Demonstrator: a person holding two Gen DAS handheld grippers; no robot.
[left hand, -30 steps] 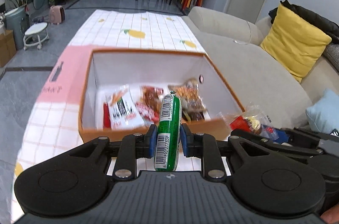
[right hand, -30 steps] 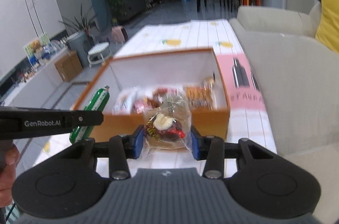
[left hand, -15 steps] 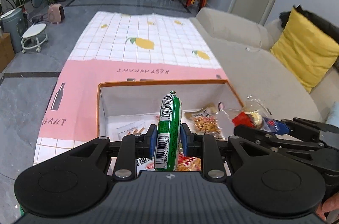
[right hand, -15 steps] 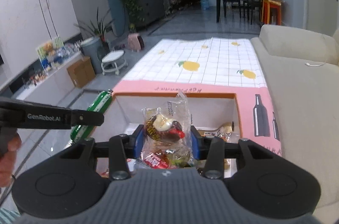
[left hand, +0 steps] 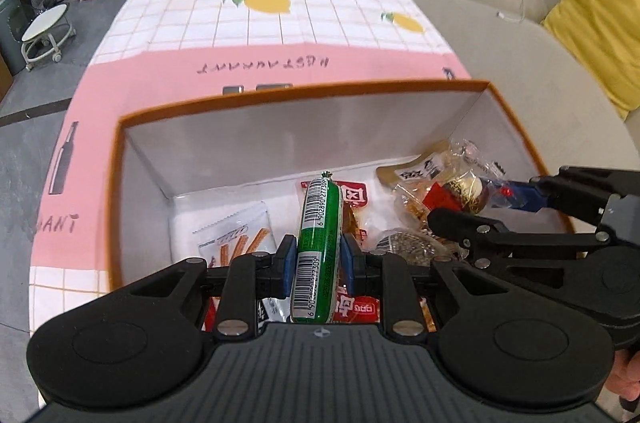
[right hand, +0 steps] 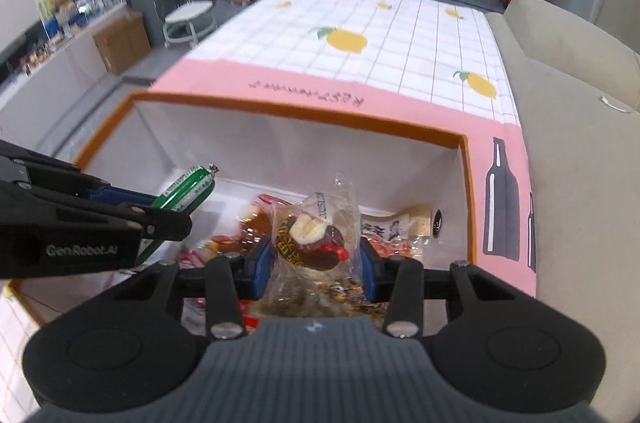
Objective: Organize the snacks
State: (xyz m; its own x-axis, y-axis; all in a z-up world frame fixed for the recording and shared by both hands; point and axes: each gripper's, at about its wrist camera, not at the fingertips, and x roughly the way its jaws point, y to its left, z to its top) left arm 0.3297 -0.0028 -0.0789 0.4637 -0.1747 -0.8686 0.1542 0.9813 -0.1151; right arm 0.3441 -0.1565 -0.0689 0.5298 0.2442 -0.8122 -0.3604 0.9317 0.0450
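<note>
The left gripper (left hand: 318, 260) was clamped tight on a green, plastic-wrapped sausage stick with a white barcode label (left hand: 319, 235), its blue pads (left hand: 289, 261) pressing the middle of the stick so that the crimped end pointed forward over the box. The right gripper (right hand: 314, 259) was closed on a clear, crinkly plastic packet holding a dark brown sweet with a cream top (right hand: 314, 239), pinched across the packet's body with the loose film sticking up above the pads.

Both grippers hung close side by side over the orange-rimmed cardboard box with white inner walls (left hand: 304, 127), which stood on a pink and white checked cloth printed with lemons (left hand: 280, 19). Loose packets already lay on the box floor, among them a white bag of biscuit sticks (left hand: 236, 239) and a red-labelled packet (left hand: 356, 197).

The risks, as I judged them: the two tools were near enough to knock together if either swung inward, which could jar a snack loose early. The thin film packet could slip or cling to a pad on release. The sausage stick, dropped end first, could bounce or roll onto the pile and lie crooked, and a low descent could crush the packets beneath.
</note>
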